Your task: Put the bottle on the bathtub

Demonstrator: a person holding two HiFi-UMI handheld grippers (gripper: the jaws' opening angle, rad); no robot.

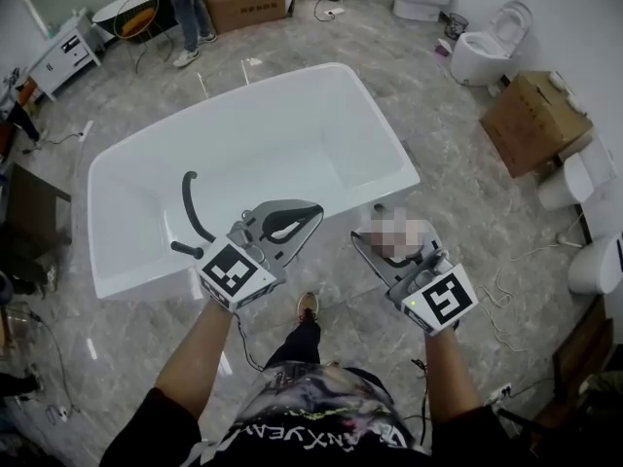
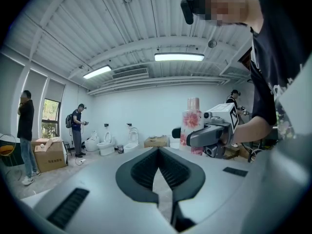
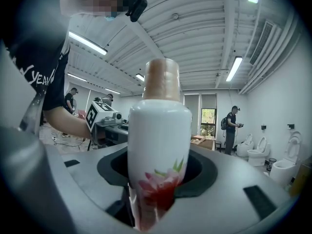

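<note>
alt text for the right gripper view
A white bottle with a red flower print and tan cap stands upright, held in the dark jaws of the right gripper. Behind are toilets at right and a standing person.

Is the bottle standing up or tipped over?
Upright. The bottle stands cap-up, clamped between the right gripper's jaws; the left gripper view shows it straight too.

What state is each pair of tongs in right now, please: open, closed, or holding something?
Left tongs: closed, nothing between them.
Right tongs: closed on the flowered white bottle.
</note>
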